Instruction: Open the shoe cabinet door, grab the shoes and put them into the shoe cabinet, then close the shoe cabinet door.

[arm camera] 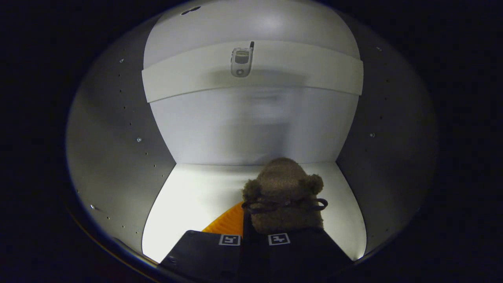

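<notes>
Inside shoe cabinet [118,129]: hand-held gripper [255,240] at lower centre of frame, closed on fuzzy brown shoe [283,188] above white cabinet floor [196,196]; phone [241,59] on upper shelf [314,70].

Small flip phone [241,61] with stubby antenna, lying on the upper white shelf [188,76], near its middle

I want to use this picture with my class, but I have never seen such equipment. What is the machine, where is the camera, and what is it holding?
The camera rides on a hand-held two-finger claw and looks forward along its fingers. It is looking into a white shoe cabinet. The fingers are close together, pressing on a fuzzy brown shoe with a dark lace bow and an orange sole, held over the cabinet floor. Higher up, a small flip phone lies on a shelf.
</notes>
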A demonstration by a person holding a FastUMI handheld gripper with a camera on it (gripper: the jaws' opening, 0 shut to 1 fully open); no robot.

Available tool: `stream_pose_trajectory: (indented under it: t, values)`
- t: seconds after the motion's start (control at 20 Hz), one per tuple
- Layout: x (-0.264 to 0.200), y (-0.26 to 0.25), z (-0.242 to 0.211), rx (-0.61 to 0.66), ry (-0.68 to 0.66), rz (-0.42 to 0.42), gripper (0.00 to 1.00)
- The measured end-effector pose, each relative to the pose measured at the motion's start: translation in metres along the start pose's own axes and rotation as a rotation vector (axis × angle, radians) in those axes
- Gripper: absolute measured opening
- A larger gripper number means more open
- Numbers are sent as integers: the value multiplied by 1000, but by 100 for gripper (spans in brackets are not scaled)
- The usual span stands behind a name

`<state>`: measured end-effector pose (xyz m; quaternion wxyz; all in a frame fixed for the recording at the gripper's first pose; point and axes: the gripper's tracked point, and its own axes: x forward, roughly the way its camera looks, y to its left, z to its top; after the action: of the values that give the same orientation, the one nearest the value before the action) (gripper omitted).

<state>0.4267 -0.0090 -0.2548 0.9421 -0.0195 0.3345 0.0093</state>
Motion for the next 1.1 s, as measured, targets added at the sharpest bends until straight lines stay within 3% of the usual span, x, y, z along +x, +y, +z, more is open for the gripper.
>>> stream_pose_trajectory:
  t: [0.25,0.3,0.45,0.55,0.65,0.8,1.1]
  values:
    - [-7,-4,-4,9,19,-28,11]
    - [-9,-4,-4,5,16,-34,32]
    - [-13,-1,-7,13,14,-33,33]
    - [-25,2,-4,15,-7,-37,51]
    - [-34,3,0,13,-36,-46,52]
    - [-56,3,4,17,-75,-50,74]
    - [-125,8,18,13,-185,-46,84]
